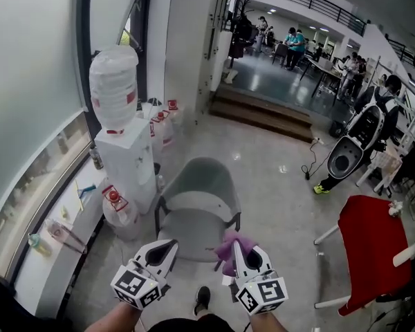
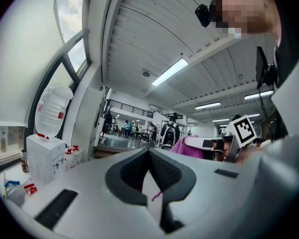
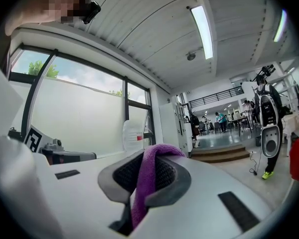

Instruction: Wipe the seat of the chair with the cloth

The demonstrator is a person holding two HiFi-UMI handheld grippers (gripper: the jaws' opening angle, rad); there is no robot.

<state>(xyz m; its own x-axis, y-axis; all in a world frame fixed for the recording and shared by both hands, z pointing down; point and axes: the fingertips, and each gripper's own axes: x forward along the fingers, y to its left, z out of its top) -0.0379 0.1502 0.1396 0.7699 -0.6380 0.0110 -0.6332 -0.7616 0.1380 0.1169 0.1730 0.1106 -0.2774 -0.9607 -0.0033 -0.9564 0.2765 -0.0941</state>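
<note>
Around the chair, a white water dispenser (image 1: 128,164) topped with a clear upturned bottle (image 1: 114,81) stands at its ten o'clock, close beside the backrest, and spare water bottles with red caps (image 1: 117,209) crowd the floor at the dispenser's foot. Over at four o'clock, well apart, sits a red seat on white legs (image 1: 365,254), and a white-and-black machine (image 1: 351,151) is parked at two o'clock. Nothing lies on the seat itself. The floor is pale polished stone (image 1: 277,199); brown steps (image 1: 263,113) rise at twelve o'clock to a lit hall where people stand among desks, and tall windows run along the nine o'clock side. The grey moulded chair (image 1: 197,185) faces the person, its seat (image 1: 187,230) directly ahead at twelve o'clock of both tools. The left gripper (image 1: 169,244) hovers over the seat's front edge at seven o'clock, tips drawn together on nothing but a stray pink thread. The right gripper (image 1: 236,244) is clamped tight on the purple fluffy cloth (image 1: 225,249), which bunches out past its tips at the seat's front corner, five o'clock; whether the cloth touches the seat cannot be told. A dark shoe (image 1: 202,299) shows below, between the two tools.
</note>
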